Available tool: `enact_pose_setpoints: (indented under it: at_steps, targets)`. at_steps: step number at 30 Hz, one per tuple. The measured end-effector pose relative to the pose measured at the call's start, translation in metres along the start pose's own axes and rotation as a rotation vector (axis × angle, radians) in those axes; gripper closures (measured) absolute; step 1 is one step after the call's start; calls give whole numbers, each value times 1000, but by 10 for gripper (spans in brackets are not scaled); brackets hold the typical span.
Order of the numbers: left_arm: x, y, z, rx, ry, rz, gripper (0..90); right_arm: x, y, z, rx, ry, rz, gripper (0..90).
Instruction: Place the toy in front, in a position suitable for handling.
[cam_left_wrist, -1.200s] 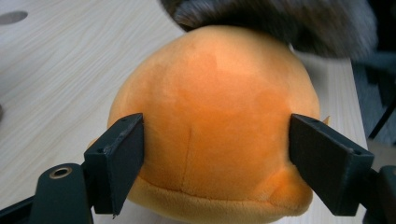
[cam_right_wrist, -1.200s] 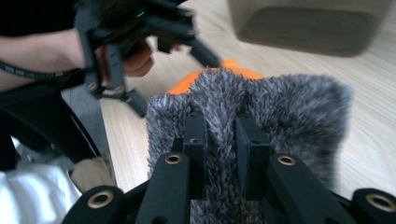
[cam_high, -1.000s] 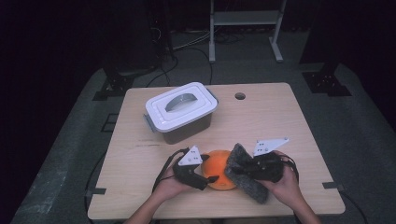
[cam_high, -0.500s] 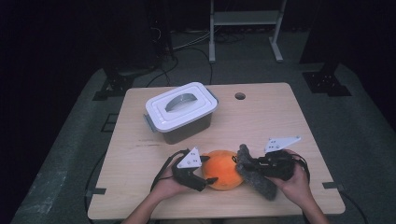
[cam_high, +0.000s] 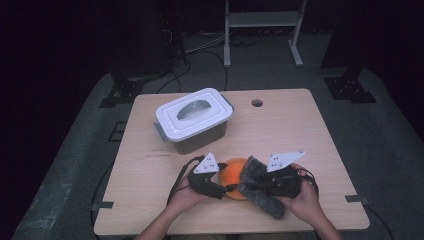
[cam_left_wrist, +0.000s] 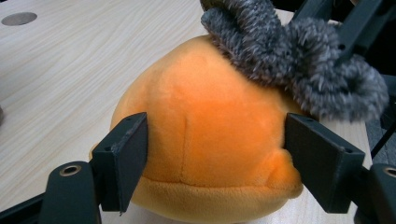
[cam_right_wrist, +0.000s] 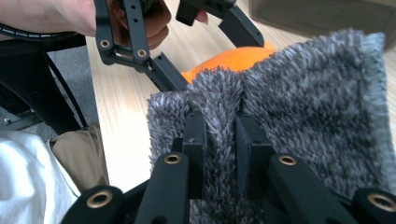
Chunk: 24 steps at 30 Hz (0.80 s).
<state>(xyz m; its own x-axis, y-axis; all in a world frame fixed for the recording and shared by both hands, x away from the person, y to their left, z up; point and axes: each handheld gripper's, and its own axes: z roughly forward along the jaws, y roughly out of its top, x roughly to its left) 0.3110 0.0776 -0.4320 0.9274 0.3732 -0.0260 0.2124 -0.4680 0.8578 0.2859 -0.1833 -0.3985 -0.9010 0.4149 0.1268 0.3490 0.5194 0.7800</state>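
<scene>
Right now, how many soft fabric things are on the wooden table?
2: a round orange plush toy between the left gripper jaws at the near edge, and a shaggy grey cloth touching its right side, pinched by the right gripper.

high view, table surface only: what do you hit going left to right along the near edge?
left gripper → orange plush toy → grey shaggy cloth → right gripper, shut on the cloth. The lidded box sits farther back, so it is left out.
</scene>
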Motion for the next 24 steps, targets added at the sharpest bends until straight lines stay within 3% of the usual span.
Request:
enact_pose_setpoints:
  at_steps: [7, 10, 12, 16, 19, 22, 24]
  targets:
    - [2, -4, -2, 8, -13, 9, 223, -12, -15, -15, 14, -19, 41, 754]
    - [0, -5, -3, 16, -17, 32, 221, -13, -13, -21, -14, -23, 61, 755]
    - [-4, -6, -3, 29, -25, 86, 218, -15, -8, -24, -50, -32, 69, 755]
    - [-7, -7, -4, 39, -25, 106, 197, -25, -4, -22, -72, -51, 103, 755]
    - [-7, -5, -8, 18, -21, 107, 179, -30, -9, -13, -38, -24, 123, 753]
    - [-6, 0, -11, -30, -3, 90, 179, -26, -12, -10, -17, 18, 112, 750]
    - [-5, 0, -9, -13, -6, 83, 181, -19, -14, -10, -6, 39, 93, 749]
